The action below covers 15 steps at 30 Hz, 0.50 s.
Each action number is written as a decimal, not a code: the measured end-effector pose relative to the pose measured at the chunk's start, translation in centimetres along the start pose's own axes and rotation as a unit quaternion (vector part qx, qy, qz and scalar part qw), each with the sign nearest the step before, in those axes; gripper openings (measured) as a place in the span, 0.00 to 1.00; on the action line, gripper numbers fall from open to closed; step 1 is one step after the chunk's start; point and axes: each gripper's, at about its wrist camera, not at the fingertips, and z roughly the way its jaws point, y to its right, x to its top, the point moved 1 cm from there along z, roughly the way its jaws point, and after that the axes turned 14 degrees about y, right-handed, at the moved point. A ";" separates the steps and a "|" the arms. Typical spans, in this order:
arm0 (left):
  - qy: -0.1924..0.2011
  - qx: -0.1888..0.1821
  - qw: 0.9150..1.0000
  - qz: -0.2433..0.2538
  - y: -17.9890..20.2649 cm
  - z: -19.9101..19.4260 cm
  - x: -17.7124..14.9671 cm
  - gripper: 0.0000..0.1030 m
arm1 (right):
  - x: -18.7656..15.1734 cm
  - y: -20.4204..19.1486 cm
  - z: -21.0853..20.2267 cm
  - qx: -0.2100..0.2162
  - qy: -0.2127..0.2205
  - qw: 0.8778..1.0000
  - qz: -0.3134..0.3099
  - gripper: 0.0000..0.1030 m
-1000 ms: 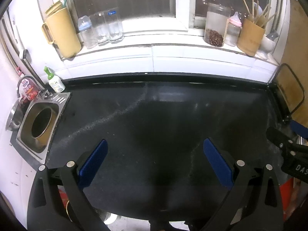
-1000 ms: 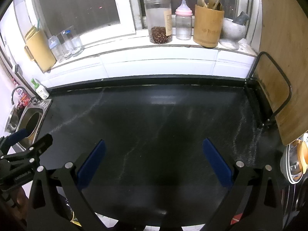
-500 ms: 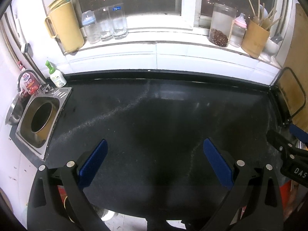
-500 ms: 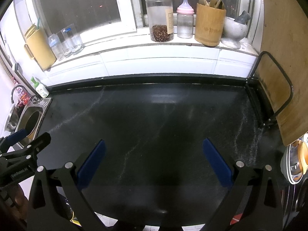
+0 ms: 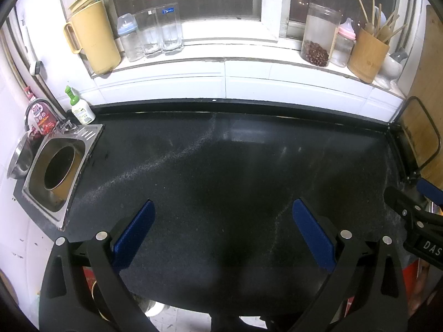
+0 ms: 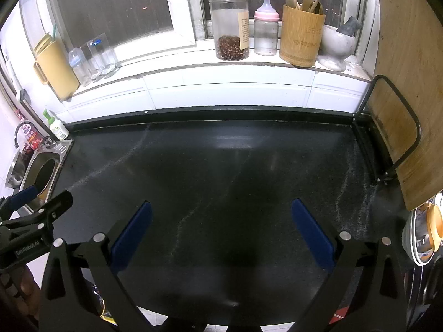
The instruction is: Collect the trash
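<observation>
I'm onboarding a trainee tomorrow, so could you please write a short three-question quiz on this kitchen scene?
1. True or false: the left gripper is open.
2. What stands next to the pink-capped bottle on the sill: A) jar B) kettle C) toaster?
3. Fill in: the chute is set into the counter's ____ end.

Key: 1 true; 2 A; 3 left.

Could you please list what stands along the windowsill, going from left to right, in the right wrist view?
Yellow pitcher → blue-capped baby bottle → clear glasses → jar of dried spice → pink-capped baby bottle → bamboo utensil holder → stone mortar.
</observation>
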 end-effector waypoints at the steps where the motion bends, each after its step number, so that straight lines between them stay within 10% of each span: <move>1: 0.001 0.000 1.000 -0.001 0.0 0.0 0.0 0.94 | 0.0 0.0 0.0 0.001 0.000 1.000 0.000 0.94; 15: -0.001 0.000 1.000 0.000 -0.1 0.2 0.1 0.94 | 0.2 0.0 0.1 -0.001 0.000 1.000 -0.001 0.94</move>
